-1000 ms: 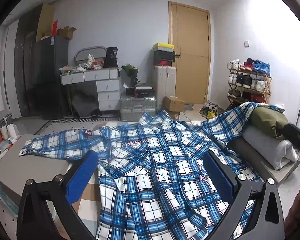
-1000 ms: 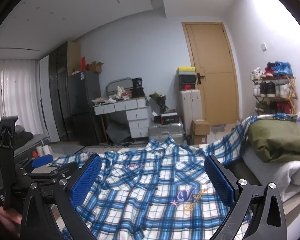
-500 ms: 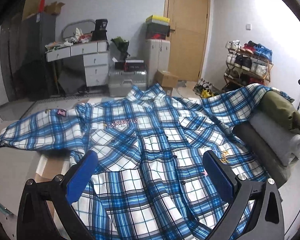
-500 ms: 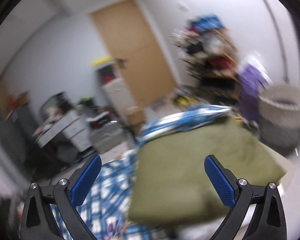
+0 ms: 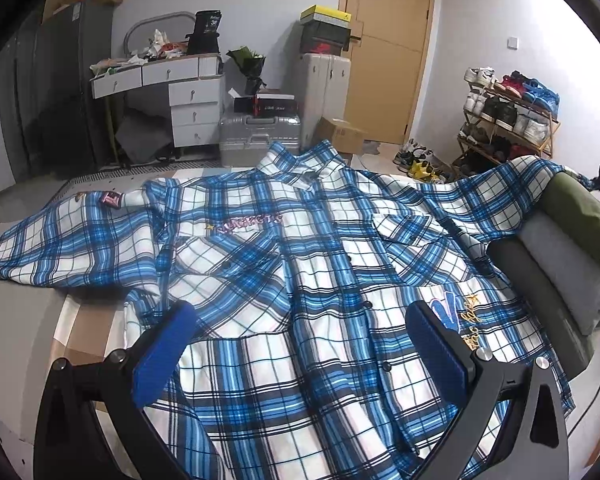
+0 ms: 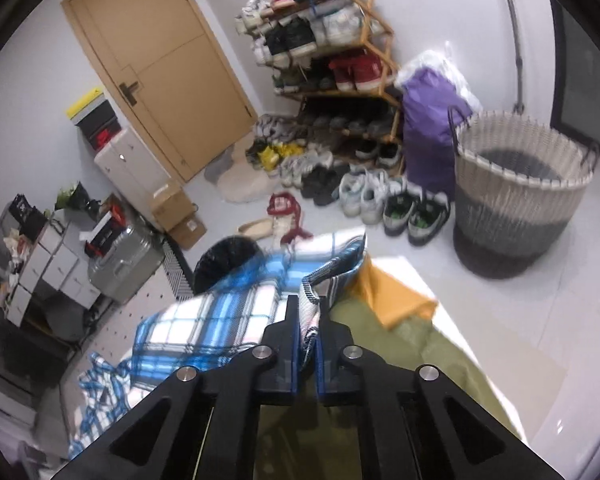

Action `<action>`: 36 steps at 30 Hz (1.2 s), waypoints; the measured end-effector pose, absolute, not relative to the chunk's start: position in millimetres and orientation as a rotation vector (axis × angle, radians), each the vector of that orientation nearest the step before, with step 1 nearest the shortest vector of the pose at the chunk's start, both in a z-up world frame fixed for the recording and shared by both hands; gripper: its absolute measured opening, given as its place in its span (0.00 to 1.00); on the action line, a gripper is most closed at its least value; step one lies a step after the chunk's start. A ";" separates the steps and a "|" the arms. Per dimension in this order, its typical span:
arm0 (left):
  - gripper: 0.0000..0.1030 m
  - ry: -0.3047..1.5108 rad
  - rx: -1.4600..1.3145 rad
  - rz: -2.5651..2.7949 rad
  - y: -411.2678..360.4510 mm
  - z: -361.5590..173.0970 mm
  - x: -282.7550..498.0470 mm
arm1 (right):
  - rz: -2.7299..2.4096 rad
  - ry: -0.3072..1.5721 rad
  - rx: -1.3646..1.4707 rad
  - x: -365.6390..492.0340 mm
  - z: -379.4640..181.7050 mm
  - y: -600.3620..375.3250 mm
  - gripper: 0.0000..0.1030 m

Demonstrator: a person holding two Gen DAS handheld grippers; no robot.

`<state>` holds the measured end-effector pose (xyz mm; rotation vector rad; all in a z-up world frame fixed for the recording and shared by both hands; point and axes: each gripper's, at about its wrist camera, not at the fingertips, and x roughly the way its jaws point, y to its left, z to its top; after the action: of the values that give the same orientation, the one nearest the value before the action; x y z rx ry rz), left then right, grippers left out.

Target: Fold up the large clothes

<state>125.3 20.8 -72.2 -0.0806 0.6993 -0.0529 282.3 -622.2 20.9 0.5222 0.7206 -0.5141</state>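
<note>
A large blue-and-white plaid shirt (image 5: 300,280) lies spread front-up on the table, collar at the far side, sleeves out to both sides. Its right sleeve drapes over a pile of folded clothes. My left gripper (image 5: 300,344) is open and empty, hovering above the shirt's lower front. My right gripper (image 6: 308,336) is shut on the cuff end of the plaid sleeve (image 6: 228,312), above an olive-green folded garment (image 6: 420,352).
Folded olive and grey clothes (image 5: 572,240) are stacked at the table's right end. A woven laundry basket (image 6: 520,188), a shoe rack (image 6: 332,40) and several shoes stand on the floor. Drawers (image 5: 192,104), a silver suitcase (image 5: 260,132) and a door (image 5: 384,48) are beyond the table.
My right gripper swung right to the sleeve end over the olive garment and closed on the cuff. My left gripper tilted down and moved closer over the shirt, staying open.
</note>
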 end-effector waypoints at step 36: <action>0.99 0.636 -0.247 0.190 172.7 -80.2 66.0 | 0.480 1.110 0.120 405.3 -183.2 24.9 0.08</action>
<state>66.0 172.7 -80.2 -0.2475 0.6355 0.1902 405.3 24.9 -183.2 0.1202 1.1096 0.4799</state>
